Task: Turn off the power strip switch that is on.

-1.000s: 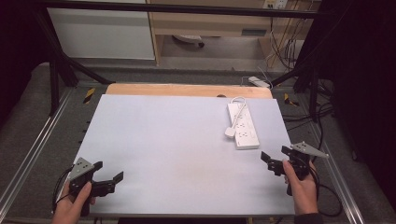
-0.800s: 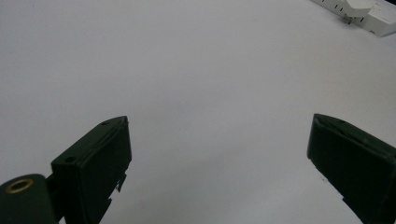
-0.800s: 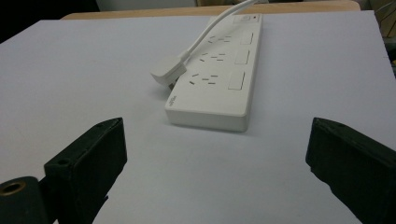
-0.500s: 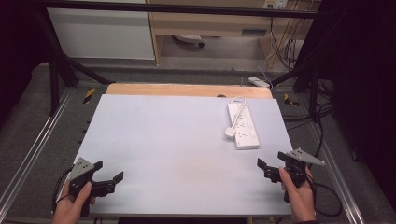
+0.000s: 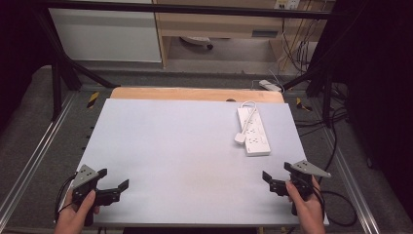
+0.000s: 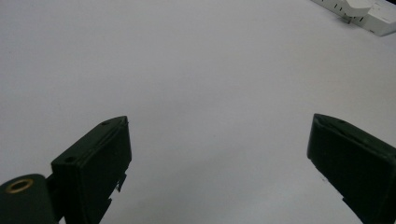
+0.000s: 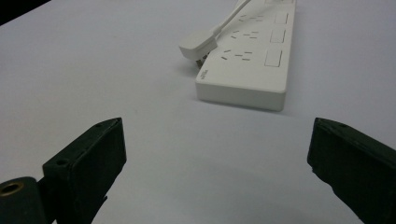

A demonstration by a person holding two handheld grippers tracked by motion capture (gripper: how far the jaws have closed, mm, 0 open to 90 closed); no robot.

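Both grippers' fingers (image 6: 93, 158) spread wide

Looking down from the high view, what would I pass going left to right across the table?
Left gripper → bare white table → white power strip → right gripper.

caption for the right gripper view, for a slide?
Open right gripper low over the white table, facing the white power strip and its plug.

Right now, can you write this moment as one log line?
left tongs: open, holding nothing | right tongs: open, near power strip | plug: beside strip, on table
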